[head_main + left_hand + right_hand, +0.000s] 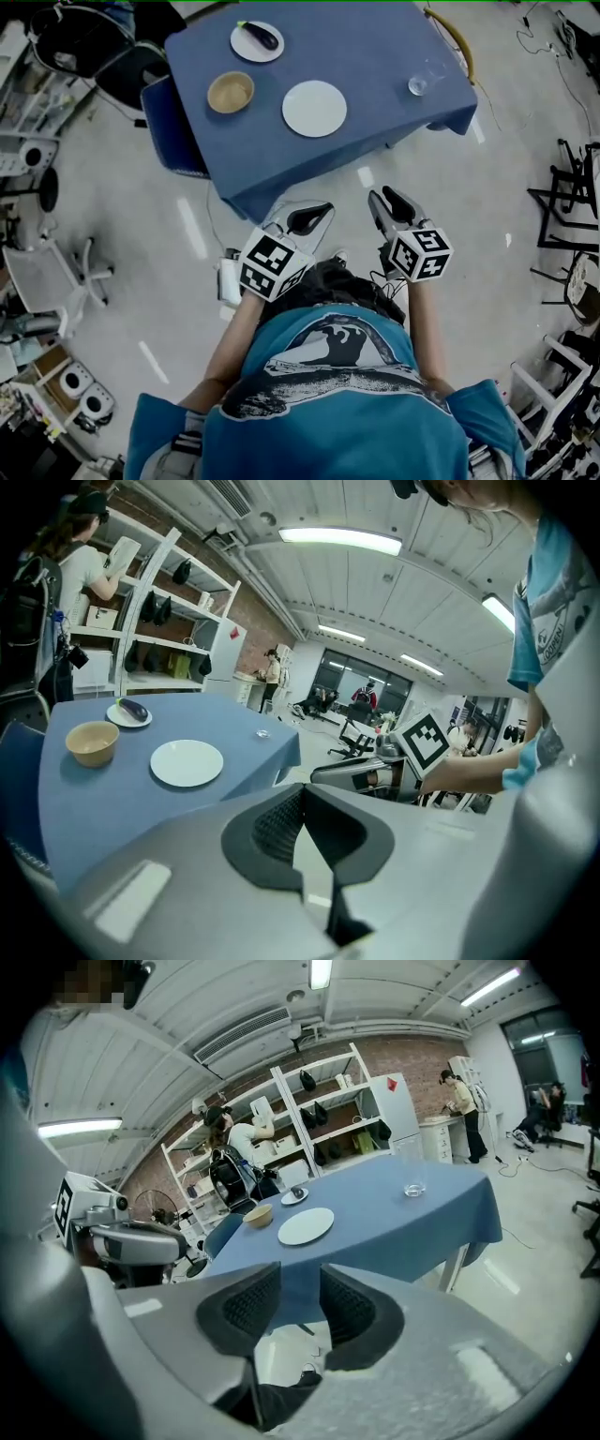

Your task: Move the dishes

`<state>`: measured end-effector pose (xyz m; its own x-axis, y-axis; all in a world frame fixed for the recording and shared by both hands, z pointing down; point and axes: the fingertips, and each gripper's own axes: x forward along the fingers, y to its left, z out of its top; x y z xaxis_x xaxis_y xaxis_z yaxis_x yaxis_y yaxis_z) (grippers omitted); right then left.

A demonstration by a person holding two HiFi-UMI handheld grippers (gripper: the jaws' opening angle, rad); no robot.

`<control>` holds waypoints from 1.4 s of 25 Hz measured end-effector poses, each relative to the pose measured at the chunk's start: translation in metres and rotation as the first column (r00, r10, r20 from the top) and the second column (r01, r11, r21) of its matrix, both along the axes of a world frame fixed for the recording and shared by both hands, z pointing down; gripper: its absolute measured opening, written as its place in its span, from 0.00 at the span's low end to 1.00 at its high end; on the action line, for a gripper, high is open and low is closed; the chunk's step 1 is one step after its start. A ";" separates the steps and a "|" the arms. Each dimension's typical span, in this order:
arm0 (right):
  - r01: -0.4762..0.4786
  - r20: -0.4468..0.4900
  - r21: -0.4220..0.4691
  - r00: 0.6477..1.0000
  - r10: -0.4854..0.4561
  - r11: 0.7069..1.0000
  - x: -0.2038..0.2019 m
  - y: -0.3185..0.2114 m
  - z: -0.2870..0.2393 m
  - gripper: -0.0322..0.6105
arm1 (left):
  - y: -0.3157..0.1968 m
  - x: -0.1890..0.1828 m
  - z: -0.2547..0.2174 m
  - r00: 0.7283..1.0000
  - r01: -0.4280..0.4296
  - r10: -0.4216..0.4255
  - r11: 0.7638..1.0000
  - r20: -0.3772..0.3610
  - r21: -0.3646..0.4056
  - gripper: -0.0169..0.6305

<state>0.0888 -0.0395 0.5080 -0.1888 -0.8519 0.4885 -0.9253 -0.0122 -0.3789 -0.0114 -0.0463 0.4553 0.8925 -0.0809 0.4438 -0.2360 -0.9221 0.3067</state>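
Left gripper (302,794): jaws closed tip to tip, nothing between them. Right gripper (300,1296): jaws partly apart, empty. Both are held out over the floor, short of the counter's (375,47) near corner.

Dishes all lie on the blue cloth, untouched:
- white plate (314,108) nearest
- tan bowl (231,92) to its left
- small plate (257,41) with a dark eggplant, far left
- glass dish (417,86) at right

Step, as I judge: approach, no grasp yet. Next move needs stepping in, opening the left jaws and taking a rim edge-on, likely the white plate's.
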 end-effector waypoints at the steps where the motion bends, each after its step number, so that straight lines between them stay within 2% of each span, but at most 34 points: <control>1: 0.005 -0.003 0.007 1.000 -0.005 1.000 0.000 0.006 -0.001 0.24 | 0.008 0.002 -0.001 1.000 -0.009 0.009 1.000 0.002 0.005 0.05; 4: 0.017 -0.019 0.038 1.000 -0.016 0.999 -0.002 0.020 -0.005 0.12 | 0.023 0.002 -0.003 1.000 -0.015 0.015 1.000 0.009 0.022 0.05; 6: 0.020 -0.020 0.058 1.000 -0.019 0.998 -0.005 0.026 -0.009 0.09 | 0.029 0.000 -0.004 1.000 -0.010 0.010 0.999 0.008 0.031 0.05; 16: 0.031 -0.013 0.131 0.999 -0.030 0.991 -0.009 0.068 -0.027 0.05 | 0.074 0.000 -0.007 1.000 -0.020 0.019 0.998 0.016 0.066 0.05; 28: 0.146 -0.150 0.105 0.980 -0.129 0.984 -0.024 0.115 -0.027 0.05 | 0.123 0.002 0.000 0.999 -0.049 0.047 0.995 0.023 0.081 0.05; 35: 0.169 -0.170 0.118 0.974 -0.148 0.978 -0.028 0.125 -0.030 0.05 | 0.136 0.003 -0.002 0.998 -0.063 0.061 0.994 0.021 0.095 0.05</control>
<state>0.0604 0.0856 0.4775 -0.2556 -0.8760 0.4090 -0.9599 0.1796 -0.2153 -0.0080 0.0898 0.4536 0.8888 -0.0686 0.4531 -0.1825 -0.9599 0.2127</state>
